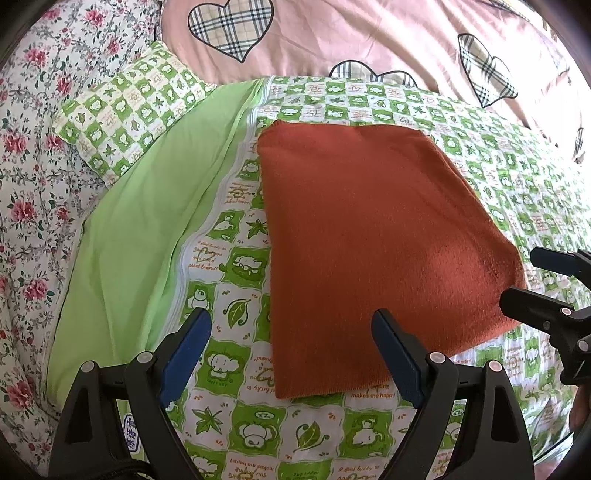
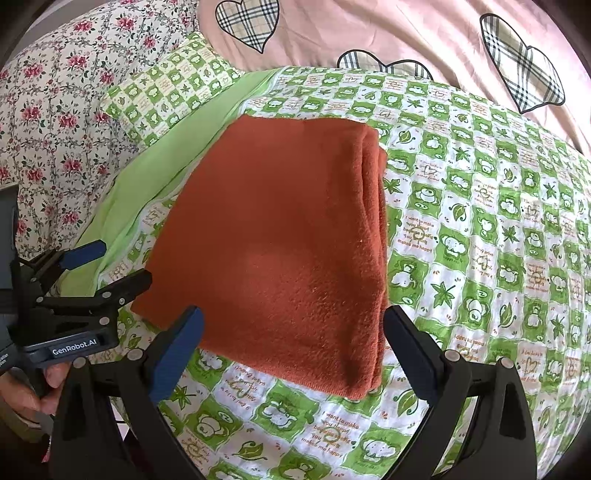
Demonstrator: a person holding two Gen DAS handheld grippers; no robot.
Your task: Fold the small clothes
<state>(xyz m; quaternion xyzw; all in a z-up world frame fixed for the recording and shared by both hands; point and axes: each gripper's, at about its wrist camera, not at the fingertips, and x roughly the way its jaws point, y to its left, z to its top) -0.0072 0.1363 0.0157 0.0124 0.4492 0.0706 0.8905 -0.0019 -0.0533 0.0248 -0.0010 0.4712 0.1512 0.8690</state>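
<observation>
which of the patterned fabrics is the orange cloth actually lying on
The green-and-white checked quilt with animals and leaves; the folded orange cloth rests flat on it. The rose-print fabric lies off to the left, and the pink plaid-heart cover lies beyond, both untouched by it.

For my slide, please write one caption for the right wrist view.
Folded rust-orange cloth lying on green checked bedding, both grippers open and empty.

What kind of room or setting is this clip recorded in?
Most likely a bedroom, with the work done on a bed: a green cartoon-print quilt covers the surface, a matching pillow lies beside floral bedding, and a pink heart-patterned duvet lies behind. A folded rust-orange cloth lies on top.
</observation>
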